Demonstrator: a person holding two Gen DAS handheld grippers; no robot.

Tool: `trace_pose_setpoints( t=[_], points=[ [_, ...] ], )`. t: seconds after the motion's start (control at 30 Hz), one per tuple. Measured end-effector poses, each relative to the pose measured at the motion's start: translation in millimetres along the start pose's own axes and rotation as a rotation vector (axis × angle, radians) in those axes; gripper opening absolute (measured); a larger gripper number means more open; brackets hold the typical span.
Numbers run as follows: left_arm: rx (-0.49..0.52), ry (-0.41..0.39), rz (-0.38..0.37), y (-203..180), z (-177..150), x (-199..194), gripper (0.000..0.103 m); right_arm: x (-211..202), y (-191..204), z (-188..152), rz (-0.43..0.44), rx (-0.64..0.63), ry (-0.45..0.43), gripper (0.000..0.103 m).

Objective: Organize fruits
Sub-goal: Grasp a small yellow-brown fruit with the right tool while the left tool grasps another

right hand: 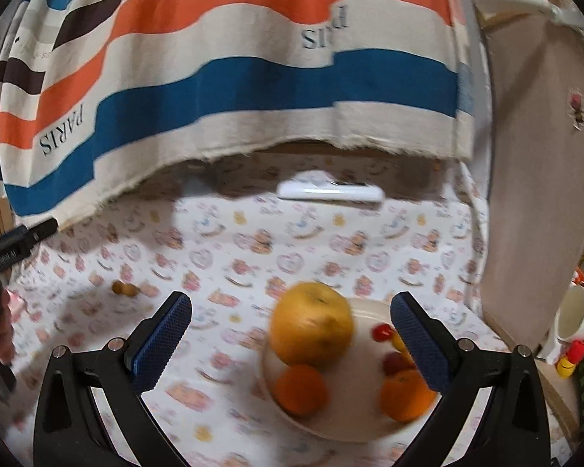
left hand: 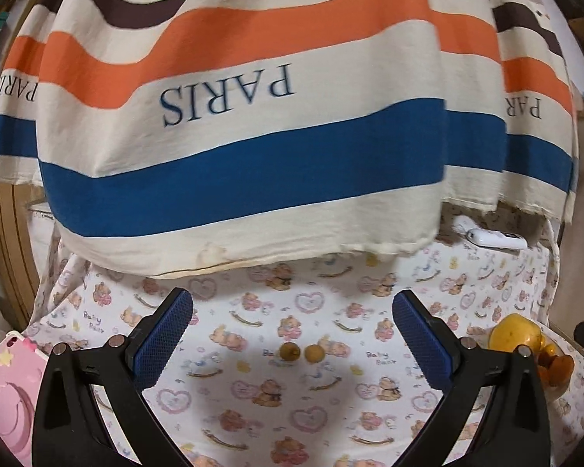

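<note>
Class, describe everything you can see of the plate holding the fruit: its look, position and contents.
The plate is round, shallow and cream-white, seemingly ceramic, lying flat on the bear-print cloth. It holds a large yellow fruit, two oranges and small red fruits. The open right gripper hovers over it, one finger hiding part of its right side. The left wrist view shows only its edge.

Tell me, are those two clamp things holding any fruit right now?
No. The left hand-held gripper is open over two small brown fruits on the cloth; the right hand-held gripper is open above the plate of fruit. Neither grips anything.
</note>
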State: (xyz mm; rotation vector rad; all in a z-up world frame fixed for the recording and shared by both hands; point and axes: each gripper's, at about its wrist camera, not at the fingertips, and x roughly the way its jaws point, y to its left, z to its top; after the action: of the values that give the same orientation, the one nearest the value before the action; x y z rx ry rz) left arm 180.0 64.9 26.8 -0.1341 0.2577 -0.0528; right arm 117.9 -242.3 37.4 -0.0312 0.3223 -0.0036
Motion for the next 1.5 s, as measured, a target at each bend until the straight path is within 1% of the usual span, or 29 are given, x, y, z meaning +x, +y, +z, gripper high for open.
trace_pose_setpoints(
  t=[0.1,0.2,0.27,0.33,0.47,0.53,0.57,0.6,0.67,0.73,0.77,0.8,0.83,0.87,0.9,0.93,1.0,1.03,1.1,1.13,1.2,1.27,1.33,1.43,1.5],
  points=[
    [-0.014,0.027,0.002,9.5,0.9,8.3,0.102,13.0,24.4,13.9,0.003,-0.017,0.015,0.103],
    [0.007,0.065,0.002,15.8,2.7,17.3,0.102,31.5,45.5,24.1,0.007,-0.015,0.057,0.103],
    [-0.008,0.076,0.006,23.2,4.5,20.2,0.102,46.8,60.9,28.5,0.034,-0.016,0.106,0.102],
    [-0.036,0.094,-0.006,32.5,6.8,24.8,0.102,58.0,75.2,29.8,0.045,-0.017,0.14,0.102],
    [-0.076,0.119,0.017,51.1,7.0,34.6,0.102,81.7,108.3,29.7,0.106,-0.034,0.203,0.102],
    [-0.096,0.138,0.028,59.5,5.8,41.2,0.1,93.7,121.5,29.4,0.138,-0.035,0.235,0.102],
    [-0.104,0.151,0.031,62.7,4.7,44.9,0.094,102.6,129.0,29.4,0.166,-0.031,0.262,0.101],
    [-0.114,0.164,0.035,65.6,3.3,48.3,0.089,109.5,134.6,29.1,0.188,-0.025,0.284,0.098],
    [-0.133,0.188,0.034,70.5,0.1,54.0,0.086,126.0,147.8,27.3,0.231,-0.011,0.338,0.091],
    [-0.142,0.206,0.043,74.2,-2.1,59.1,0.082,139.8,158.5,24.0,0.253,-0.004,0.374,0.087],
    [-0.145,0.218,0.048,75.5,-3.1,61.7,0.081,146.8,164.6,22.3,0.261,-0.008,0.386,0.08],
    [-0.149,0.23,0.051,76.6,-4.1,63.9,0.079,152.4,170.5,20.7,0.265,-0.018,0.395,0.074],
    [-0.155,0.25,0.059,77.7,-4.8,67.1,0.077,157.4,176.8,18.6,0.266,-0.032,0.401,0.071],
    [-0.161,0.279,0.071,78.3,-5.7,70.1,0.075,162.9,185.2,15.8,0.251,-0.055,0.396,0.065],
    [-0.168,0.296,0.074,78.8,-6.6,72.0,0.074,166.5,189.8,14.2,0.241,-0.07,0.391,0.062],
    [-0.178,0.302,0.069,79.7,-7.0,72.8,0.073,170.0,195.3,12.1,0.234,-0.088,0.388,0.061],
    [-0.185,0.297,0.061,80.3,-6.3,71.8,0.073,180.0,205.0,8.5,0.245,-0.104,0.404,0.052],
    [-0.182,0.289,0.054,79.7,-5.3,70.5,0.073,184.8,208.0,7.1,0.25,-0.101,0.417,0.049],
    [-0.173,0.278,0.064,78.3,-3.3,68.3,0.073,196.2,213.7,3.5,0.257,-0.093,0.443,0.045],
    [-0.17,0.276,0.067,78.0,-2.1,67.4,0.073,202.1,215.5,2.0,0.257,-0.091,0.453,0.045],
    [-0.173,0.282,0.065,78.0,-1.7,68.0,0.073,210.5,217.9,-0.8,0.26,-0.087,0.472,0.039],
    [-0.18,0.291,0.064,78.5,-2.5,68.7,0.073,218.2,219.3,-3.8,0.261,-0.077,0.501,0.038],
    [-0.18,0.292,0.069,77.9,-3.2,69.3,0.073,226.2,220.2,-8.1,0.292,-0.059,0.534,0.036],
    [-0.183,0.285,0.07,78.6,-3.6,69.5,0.073,233.1,222.3,-13.2,0.32,-0.063,0.551,0.032],
    [-0.193,0.284,0.056,79.5,-3.9,69.5,0.073,234.5,224.4,-15.5,0.336,-0.068,0.551,0.026]
  ],
)
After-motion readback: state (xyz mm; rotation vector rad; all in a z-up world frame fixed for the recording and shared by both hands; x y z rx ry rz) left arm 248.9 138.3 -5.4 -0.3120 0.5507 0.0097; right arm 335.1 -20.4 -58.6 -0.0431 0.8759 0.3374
